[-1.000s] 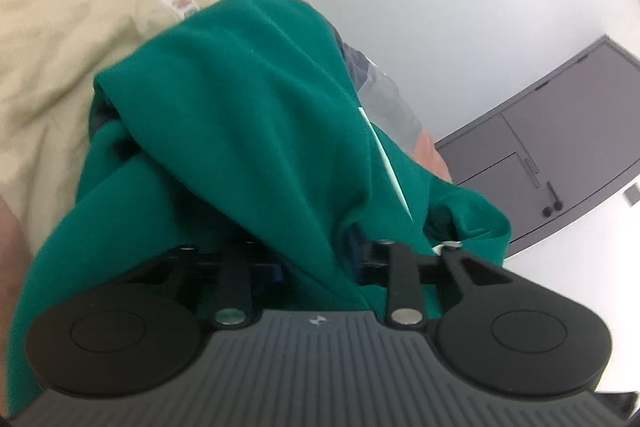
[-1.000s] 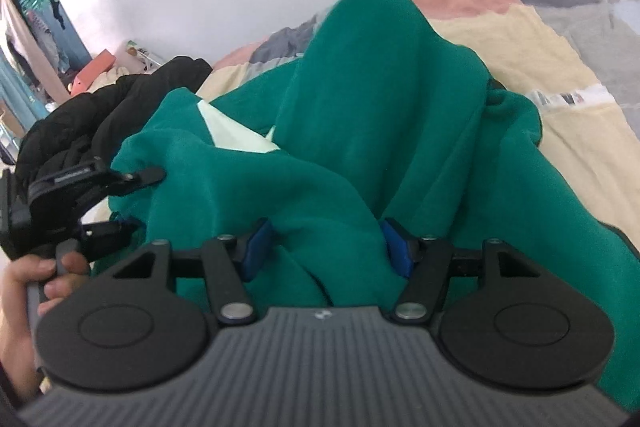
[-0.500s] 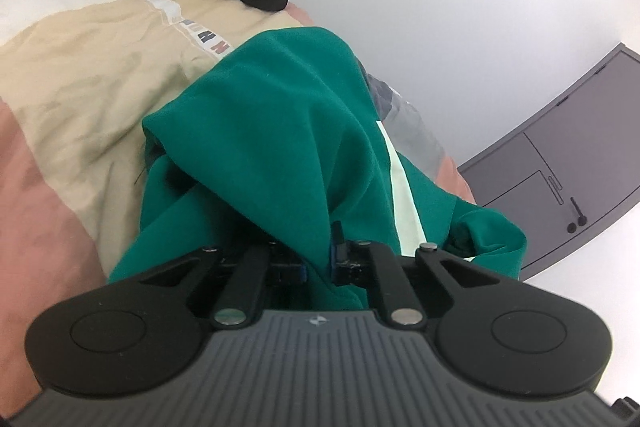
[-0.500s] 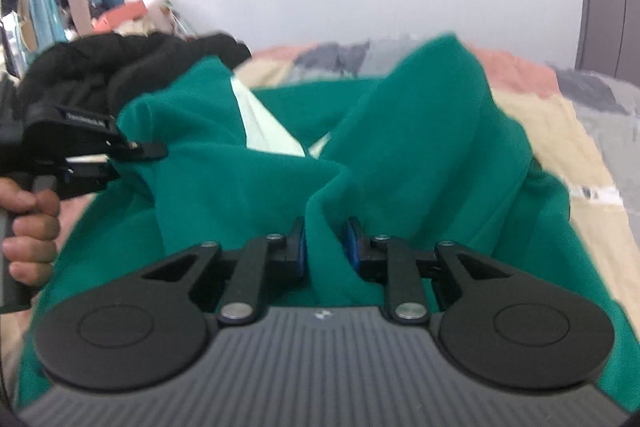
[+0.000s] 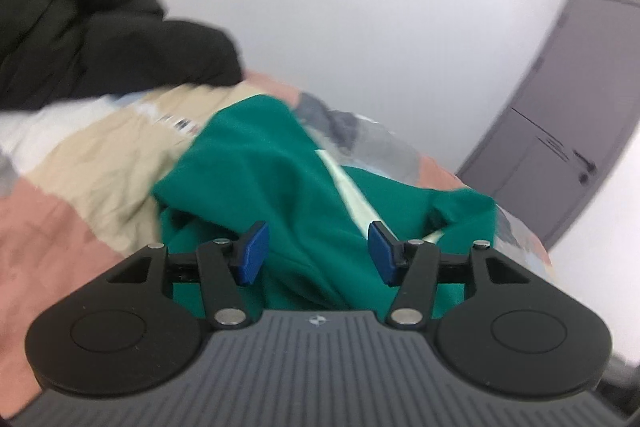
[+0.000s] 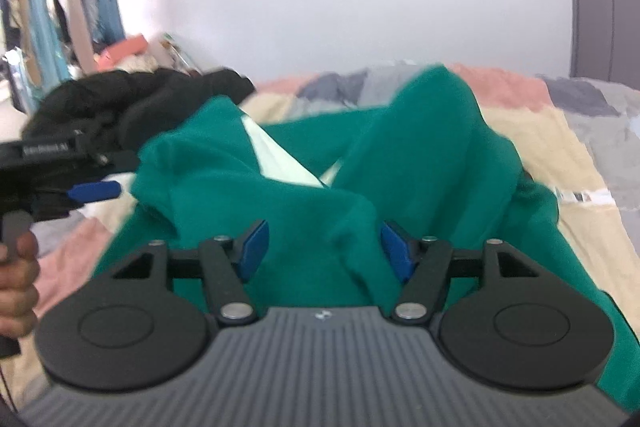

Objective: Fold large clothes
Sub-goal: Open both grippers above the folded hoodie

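A large green garment (image 5: 272, 179) with a pale stripe (image 5: 352, 195) lies crumpled on the bed. In the left wrist view my left gripper (image 5: 316, 239) hovers just above its near folds. Its jaws are opening, the blue pads stand apart, and no cloth is pinched. In the right wrist view the green garment (image 6: 420, 155) fills the middle. My right gripper (image 6: 324, 239) is over its near edge, jaws opening, with cloth below the gap but not pressed. One of the left gripper's blue fingers (image 6: 94, 191) shows at the left, free of the cloth.
A patchwork quilt (image 5: 100, 163) in beige, pink and grey covers the bed. A black jacket (image 5: 80, 47) is heaped at the far left. A grey door (image 5: 560, 147) stands at the right. Hanging clothes (image 6: 48, 7) fill the far left. A hand (image 6: 16, 287) holds the left gripper's handle.
Both grippers were pinched on folds of the green garment half a second ago; both now stand apart and free of it. The left gripper has risen and drawn back.
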Demonstrator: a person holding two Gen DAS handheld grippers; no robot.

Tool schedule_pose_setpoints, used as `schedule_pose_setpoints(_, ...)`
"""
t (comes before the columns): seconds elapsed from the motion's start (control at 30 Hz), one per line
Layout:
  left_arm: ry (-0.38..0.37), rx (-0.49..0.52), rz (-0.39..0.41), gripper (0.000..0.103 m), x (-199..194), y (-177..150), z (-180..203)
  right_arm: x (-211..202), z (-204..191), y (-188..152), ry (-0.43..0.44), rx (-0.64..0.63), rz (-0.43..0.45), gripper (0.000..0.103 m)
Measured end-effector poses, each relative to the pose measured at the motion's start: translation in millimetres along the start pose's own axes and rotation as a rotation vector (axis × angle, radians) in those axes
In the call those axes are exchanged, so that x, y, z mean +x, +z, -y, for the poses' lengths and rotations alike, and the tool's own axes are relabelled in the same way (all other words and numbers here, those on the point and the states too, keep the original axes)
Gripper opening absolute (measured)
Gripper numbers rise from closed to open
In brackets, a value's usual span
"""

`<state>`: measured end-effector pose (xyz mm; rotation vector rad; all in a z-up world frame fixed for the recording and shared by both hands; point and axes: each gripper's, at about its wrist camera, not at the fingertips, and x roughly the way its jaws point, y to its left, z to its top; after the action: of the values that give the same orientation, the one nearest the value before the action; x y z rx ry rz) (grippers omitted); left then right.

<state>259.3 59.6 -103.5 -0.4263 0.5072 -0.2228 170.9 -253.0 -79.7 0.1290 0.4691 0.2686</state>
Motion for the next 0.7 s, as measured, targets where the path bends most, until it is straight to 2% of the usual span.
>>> schedule_pose_setpoints(0.1, -0.026, 0.056, -0.001, 0.061, -1, -8, 16, -5, -5, 0, 0.024, -0.011, 0.009, 0.064)
schedule_pose_setpoints(0.17, -0.039, 0.072, -0.026, 0.061, 6, -14, 22, -4, -7, -1, 0.021, -0.026, 0.001, 0.059)
schedule_pose_setpoints(0.33, -0.042, 0.121, -0.143, 0.061, 36, -31, 32, 11, -13, -9, 0.012, -0.056, -0.062, 0.056)
schedule_pose_setpoints(0.43, -0.009, 0.175, -0.205, 0.061, 51, -43, 37, 25, -14, -16, -0.008, -0.075, -0.109, 0.052)
schedule_pose_setpoints(0.7, 0.008, 0.157, -0.304, 0.061, 80, -53, 24, 55, -1, -22, 0.005, -0.024, -0.209, 0.052)
